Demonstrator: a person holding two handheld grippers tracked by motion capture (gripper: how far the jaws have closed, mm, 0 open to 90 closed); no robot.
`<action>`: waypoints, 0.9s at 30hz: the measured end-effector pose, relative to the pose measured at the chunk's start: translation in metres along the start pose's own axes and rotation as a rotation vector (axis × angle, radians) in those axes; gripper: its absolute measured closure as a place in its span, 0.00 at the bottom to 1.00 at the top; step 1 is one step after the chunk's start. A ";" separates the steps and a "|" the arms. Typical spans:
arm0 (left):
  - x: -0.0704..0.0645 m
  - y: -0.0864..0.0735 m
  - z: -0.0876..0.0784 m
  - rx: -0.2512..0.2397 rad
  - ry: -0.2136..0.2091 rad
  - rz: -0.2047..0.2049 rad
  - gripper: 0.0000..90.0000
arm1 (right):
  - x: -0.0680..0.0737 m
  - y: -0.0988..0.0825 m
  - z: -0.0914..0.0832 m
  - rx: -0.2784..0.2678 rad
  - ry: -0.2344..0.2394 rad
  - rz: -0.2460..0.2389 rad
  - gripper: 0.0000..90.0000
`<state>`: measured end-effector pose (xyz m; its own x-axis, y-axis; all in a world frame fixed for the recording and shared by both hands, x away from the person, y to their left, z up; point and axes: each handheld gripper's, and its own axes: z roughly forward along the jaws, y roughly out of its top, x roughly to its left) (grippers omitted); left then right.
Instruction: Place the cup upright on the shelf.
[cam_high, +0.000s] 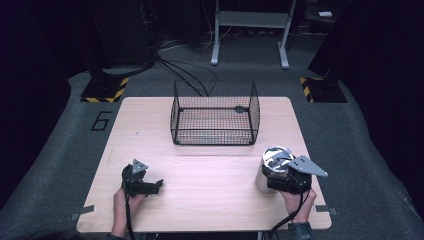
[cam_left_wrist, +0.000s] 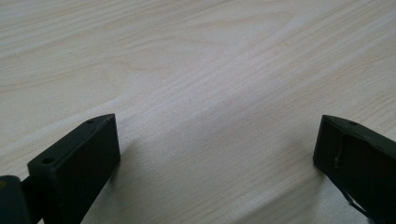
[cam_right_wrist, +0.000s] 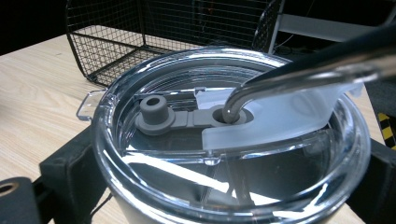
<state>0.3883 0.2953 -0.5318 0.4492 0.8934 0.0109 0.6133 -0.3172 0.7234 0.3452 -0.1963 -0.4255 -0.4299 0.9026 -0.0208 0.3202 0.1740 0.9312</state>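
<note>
We see the right hand-held gripper (cam_high: 285, 176) pinching a tumbler (cam_high: 270, 170) that stands upright on the surface (cam_high: 210, 190), near its right front, its clear lid (cam_right_wrist: 233, 140) holding a metal straw (cam_right_wrist: 299, 74). Our left hand-held gripper (cam_high: 150, 186) rests spread over bare wood, with the wire basket (cam_high: 215, 114) farther back.
</note>
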 end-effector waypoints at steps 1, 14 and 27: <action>0.000 0.000 0.000 0.000 0.000 0.000 0.00 | 0.000 0.001 0.000 0.000 0.004 -0.006 0.04; 0.000 0.000 0.000 0.000 0.000 0.000 0.00 | 0.005 0.019 0.009 -0.005 0.037 -0.020 0.04; 0.000 0.000 0.000 0.000 -0.001 0.000 0.00 | 0.012 0.033 0.025 0.002 0.079 -0.045 0.04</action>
<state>0.3883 0.2953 -0.5318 0.4493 0.8933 0.0103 0.6133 -0.3169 0.7235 0.3718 -0.1698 -0.4040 -0.5093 0.8600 -0.0333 0.3009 0.2142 0.9293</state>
